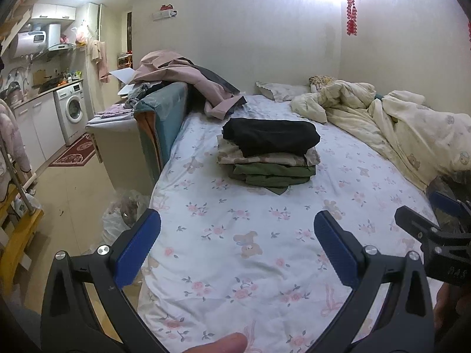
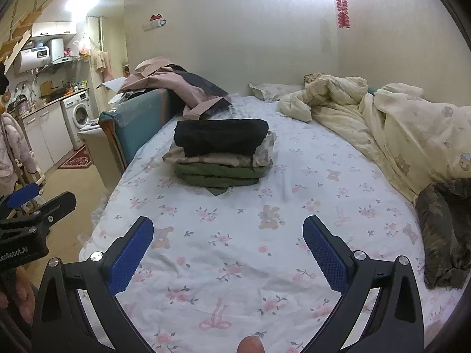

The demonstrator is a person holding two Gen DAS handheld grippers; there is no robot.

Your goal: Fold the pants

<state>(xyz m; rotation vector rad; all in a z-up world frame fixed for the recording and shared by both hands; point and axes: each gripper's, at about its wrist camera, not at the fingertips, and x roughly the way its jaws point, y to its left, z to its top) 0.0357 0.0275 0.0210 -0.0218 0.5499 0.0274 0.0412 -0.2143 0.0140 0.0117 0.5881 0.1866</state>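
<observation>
A stack of folded pants lies mid-bed, black on top, then beige patterned, then olive green; it also shows in the right wrist view. Crumpled camouflage pants lie unfolded at the bed's right edge. My left gripper is open and empty above the floral sheet, well short of the stack. My right gripper is open and empty above the sheet, left of the camouflage pants. Each gripper shows at the other view's edge.
A cream quilt is bunched along the right side by the wall. Pink and dark clothes are heaped on a teal padded board at the bed's left edge. The floor, a plastic bag and a kitchen lie left.
</observation>
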